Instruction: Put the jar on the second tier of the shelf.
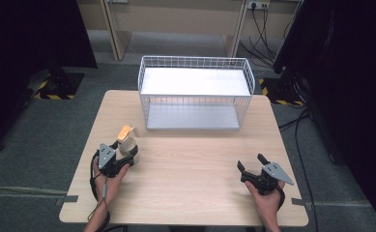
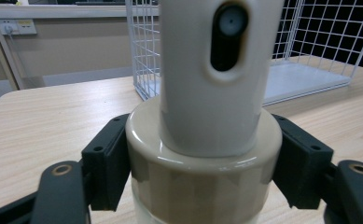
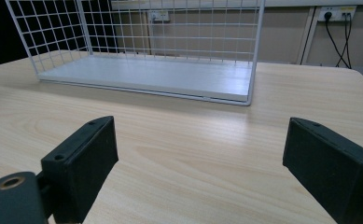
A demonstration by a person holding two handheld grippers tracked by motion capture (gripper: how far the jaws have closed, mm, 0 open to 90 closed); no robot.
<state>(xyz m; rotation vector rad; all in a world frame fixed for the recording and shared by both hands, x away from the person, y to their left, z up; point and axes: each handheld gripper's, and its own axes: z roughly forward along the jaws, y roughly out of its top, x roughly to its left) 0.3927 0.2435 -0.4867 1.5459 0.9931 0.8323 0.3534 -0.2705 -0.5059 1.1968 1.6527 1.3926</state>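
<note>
Spray bottle (image 1: pixel 126 140) upright, clamped between left gripper (image 1: pixel 126 153) jaws.

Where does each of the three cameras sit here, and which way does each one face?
High view: above the person's side, looking forward and down on the light wooden table; both hands, left gripper and right gripper show.
Left gripper view: rides the left gripper, facing the cream plastic spray bottle gripped by its black jaws.
Right gripper view: rides the right gripper, jaws apart, facing across bare tabletop.
All three views share the white wire basket on the table.
</note>
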